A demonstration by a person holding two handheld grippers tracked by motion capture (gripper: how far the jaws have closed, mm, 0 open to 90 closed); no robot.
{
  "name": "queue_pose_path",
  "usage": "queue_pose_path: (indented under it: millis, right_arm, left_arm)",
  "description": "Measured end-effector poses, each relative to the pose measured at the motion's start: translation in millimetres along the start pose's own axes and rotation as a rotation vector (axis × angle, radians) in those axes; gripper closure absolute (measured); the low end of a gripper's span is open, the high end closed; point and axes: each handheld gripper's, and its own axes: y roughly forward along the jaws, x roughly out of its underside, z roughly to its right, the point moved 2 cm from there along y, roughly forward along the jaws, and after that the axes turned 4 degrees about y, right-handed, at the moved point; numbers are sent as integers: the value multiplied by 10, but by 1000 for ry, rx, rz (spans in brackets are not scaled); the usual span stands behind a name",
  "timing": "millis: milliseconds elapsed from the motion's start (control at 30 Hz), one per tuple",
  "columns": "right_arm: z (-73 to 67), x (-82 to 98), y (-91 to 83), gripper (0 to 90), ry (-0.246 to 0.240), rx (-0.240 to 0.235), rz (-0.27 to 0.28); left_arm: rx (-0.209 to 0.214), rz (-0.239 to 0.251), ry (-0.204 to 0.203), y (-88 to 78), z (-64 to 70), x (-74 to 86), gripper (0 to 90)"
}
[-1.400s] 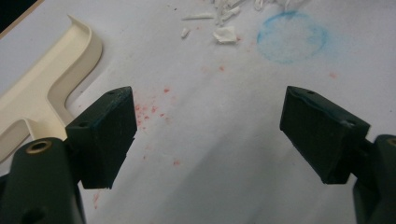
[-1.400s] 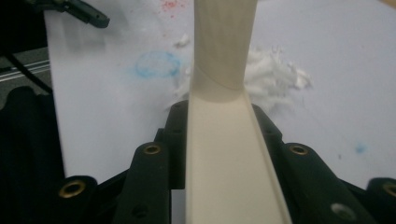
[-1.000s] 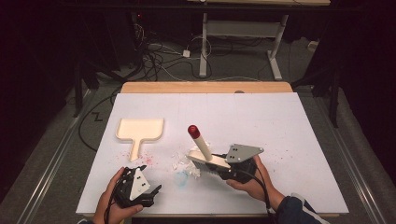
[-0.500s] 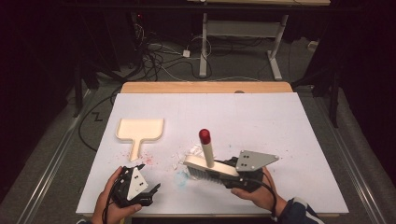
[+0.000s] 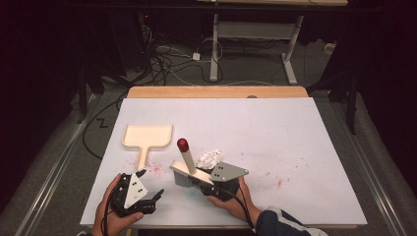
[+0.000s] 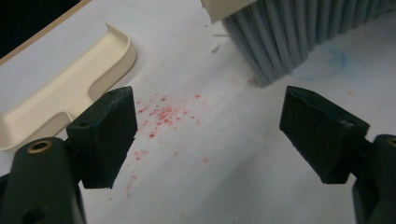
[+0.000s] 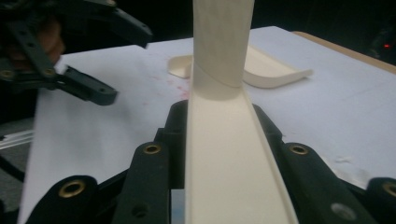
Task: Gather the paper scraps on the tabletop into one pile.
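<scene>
1. Brush (image 5: 189, 169) is sitting in the right gripper (image 5: 209, 181), whose jaws are squeezing the cream back of it; its bristles are touching the white table (image 5: 295, 128) near the front edge.
2. Left gripper (image 5: 147, 199) is hanging wide apart with nothing in it, low at the front left of the table.
3. Dustpan (image 5: 146, 138) is lying flat, up and to the left of the brush. Its handle is pointing back at the person, and its wide mouth is pointing away.
4. Left gripper is the nearer one to the dustpan handle (the right one is busy with the brush), so I think it is the one to grab it.
5. Crumpled paper (image 5: 210, 157) is sitting just behind the brush, on the side away from the person.
6. Red specks (image 6: 163, 114) are lying between the dustpan handle and the bristles.
7. Counting up: one brush, one dustpan, one paper ball, two grippers.
</scene>
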Motion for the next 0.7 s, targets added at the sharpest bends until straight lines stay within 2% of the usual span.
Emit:
queue_pose_path:
  millis: [67,200,367,433,533,633,700]
  right_arm:
    - [67,-3,-31,680,14,20,-7]
    - [166,-44,-118,680,31,25,14]
    - [281,-266,-330,679,22,20,79]
    - [365,-362,-415,679,-1,54,99]
    - [561,-436,-467,679,-5,120,102]
    - [806,-401,-408,679,-56,229,72]
    - [960,-339,-315,679,-55,275,53]
  left_arm:
    - [2,-3,-1,2,5,1,180]
    - [3,-7,4,8,27,-4,180]
    - [10,-10,13,25,46,-13,179]
    - [12,-9,8,27,40,-11,179]
    - [12,-10,7,33,34,-8,179]
    - [17,-12,9,47,35,-12,179]
    - [21,-17,13,59,39,-16,179]
